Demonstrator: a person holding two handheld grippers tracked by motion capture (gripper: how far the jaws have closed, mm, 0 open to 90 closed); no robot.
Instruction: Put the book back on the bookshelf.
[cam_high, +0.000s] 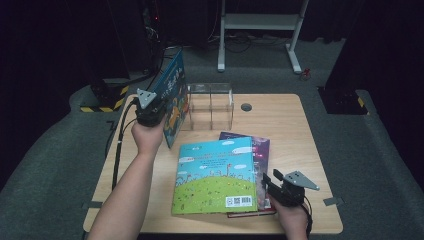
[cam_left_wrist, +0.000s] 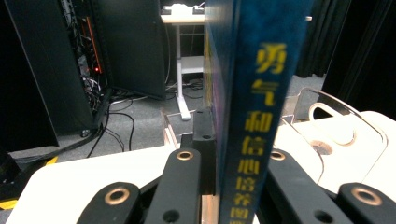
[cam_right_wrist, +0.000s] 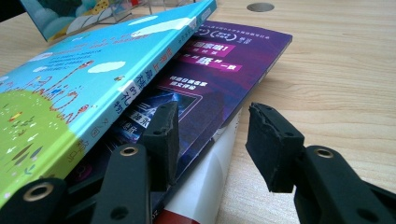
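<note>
- Blue hardcover picture book (cam_high: 172, 97) stands upright at the upper left of the high view, clamped by the left gripper (cam_high: 150, 111); in the left gripper view its spine (cam_left_wrist: 257, 116) with yellow characters runs straight up the middle of the frame, a black jaw pressed on either side.
- Its long axis is vertical, and the clear acrylic book rack (cam_high: 212, 102) lies just to the right of it in the high view — so the coming move, as I judge it, is a short sideways carry and a lowering into one of the slots, spine kept upright.
- Left hand is plainly the nearer one to the rack; the right is well apart from it, low in the frame.
- Right gripper (cam_high: 274, 186) rests at the lower right edge of the book stack, jaws apart and clamped on nothing.
- In the right gripper view one pad (cam_right_wrist: 161, 133) sits over the corner of the purple book (cam_right_wrist: 224, 70), just beside the edge of the green-and-blue book (cam_right_wrist: 70, 93) lying on top; the other pad hangs over bare wooden table (cam_right_wrist: 341, 70).
- Stack lies flat, long edges running away from the right jaws toward the top of that frame — a red-and-white book (cam_right_wrist: 201, 196) peeks out underneath.
</note>
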